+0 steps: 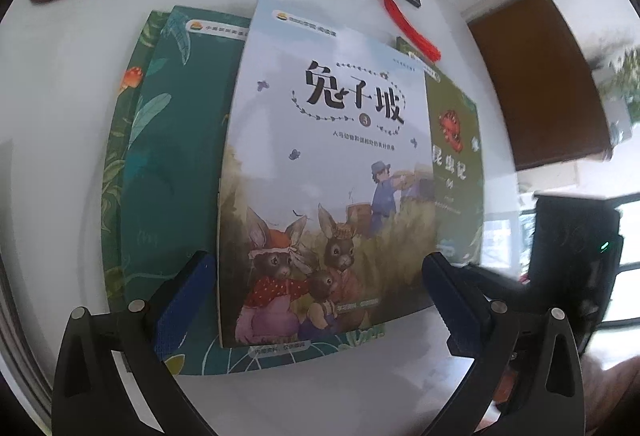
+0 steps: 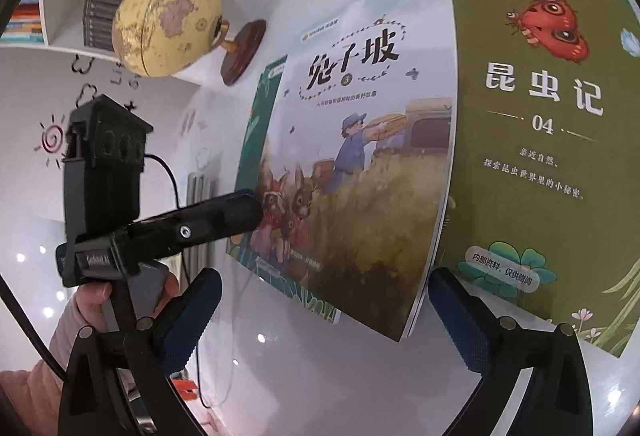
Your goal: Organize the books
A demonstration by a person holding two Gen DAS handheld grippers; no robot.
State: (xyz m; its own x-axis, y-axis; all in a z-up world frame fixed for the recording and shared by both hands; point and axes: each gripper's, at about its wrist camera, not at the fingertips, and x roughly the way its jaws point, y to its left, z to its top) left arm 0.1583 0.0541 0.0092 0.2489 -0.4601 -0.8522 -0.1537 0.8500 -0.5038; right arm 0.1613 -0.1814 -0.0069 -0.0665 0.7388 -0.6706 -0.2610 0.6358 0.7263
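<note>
Left wrist view: left gripper (image 1: 320,300) spread wide, gripping nothing, blue pads astride the lower edge of the rabbit book (image 1: 320,171) — likely set to square it. Top of a loose fan on the white bench (image 1: 60,115), over teal books (image 1: 172,175) and overlapping the olive insect book (image 1: 456,155).

Right wrist view: right gripper (image 2: 320,312) likewise wide and empty, hovering off the rabbit book's (image 2: 360,163) near corner — insect book (image 2: 540,123) flat beneath it. Globe (image 2: 168,23) beyond, probably kept clear of the stack.
</note>
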